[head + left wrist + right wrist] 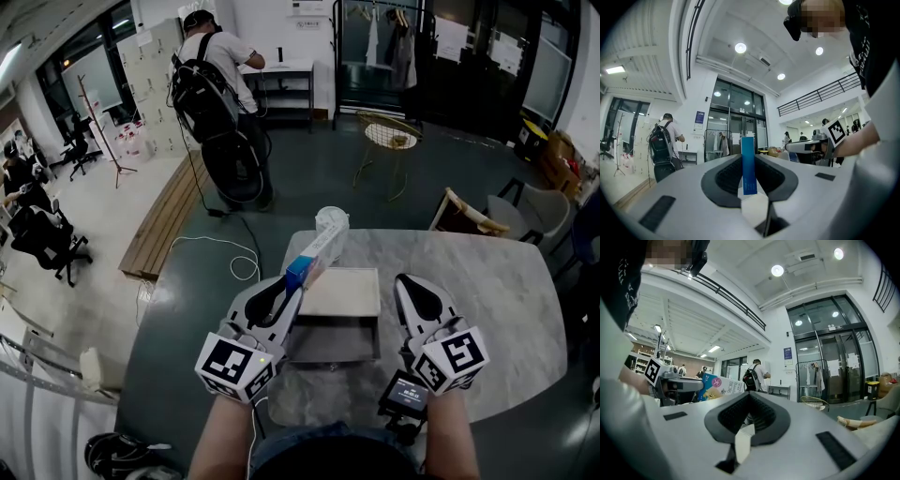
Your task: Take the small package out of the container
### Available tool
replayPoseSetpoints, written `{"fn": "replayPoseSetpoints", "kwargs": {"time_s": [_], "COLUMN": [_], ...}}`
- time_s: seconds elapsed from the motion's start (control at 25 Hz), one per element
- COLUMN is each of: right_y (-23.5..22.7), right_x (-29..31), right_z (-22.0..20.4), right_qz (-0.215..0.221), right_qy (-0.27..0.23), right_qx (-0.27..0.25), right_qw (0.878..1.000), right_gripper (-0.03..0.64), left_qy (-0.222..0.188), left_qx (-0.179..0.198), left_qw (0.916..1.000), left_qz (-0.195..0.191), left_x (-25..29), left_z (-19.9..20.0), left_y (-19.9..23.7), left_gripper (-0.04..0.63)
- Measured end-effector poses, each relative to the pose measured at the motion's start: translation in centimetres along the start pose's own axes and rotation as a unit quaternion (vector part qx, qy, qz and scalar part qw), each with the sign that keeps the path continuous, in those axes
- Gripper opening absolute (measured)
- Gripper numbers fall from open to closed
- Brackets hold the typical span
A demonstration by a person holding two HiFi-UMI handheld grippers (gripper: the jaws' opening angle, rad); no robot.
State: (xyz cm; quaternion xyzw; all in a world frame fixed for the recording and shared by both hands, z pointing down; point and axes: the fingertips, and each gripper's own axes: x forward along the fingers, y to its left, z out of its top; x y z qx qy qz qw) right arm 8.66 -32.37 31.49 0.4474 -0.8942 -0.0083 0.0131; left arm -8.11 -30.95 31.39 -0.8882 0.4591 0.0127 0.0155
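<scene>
The small package [317, 247] is a flat blue-and-white pack, and my left gripper [289, 283] is shut on its lower end. It sticks out up and away from the jaws, above the left edge of the container [341, 292], a shallow beige box on the marble table [506, 300]. In the left gripper view the package [748, 164] stands edge-on, pinched between the dark pads. My right gripper [410, 281] hovers right of the container, its jaws shut with nothing between them [749, 395]. From the right gripper view the printed face of the package [719, 386] shows at the left.
A grey tray [334, 341] lies in front of the container. Beyond the table are a wooden chair [466, 215], a gold wire chair [388, 137], a wooden bench [169, 220], and a person with a backpack [217, 89] standing at a white side table.
</scene>
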Motion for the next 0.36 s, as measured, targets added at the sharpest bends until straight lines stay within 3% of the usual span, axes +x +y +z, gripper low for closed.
{"fn": "replayPoseSetpoints", "kwargs": {"time_s": [0.36], "right_y": [-0.01], "right_x": [-0.22], "right_z": [-0.30], "right_qz": [0.004], "right_qy": [0.012], "right_qx": [-0.006], "right_qw": [1.000], "right_gripper": [0.025], "left_qy": [0.000], "left_qx": [0.000], "left_qw": [0.9999], "left_qz": [-0.012], "left_x": [-0.10], "left_z": [0.24], "left_y": [-0.40], "left_gripper": [0.084]}}
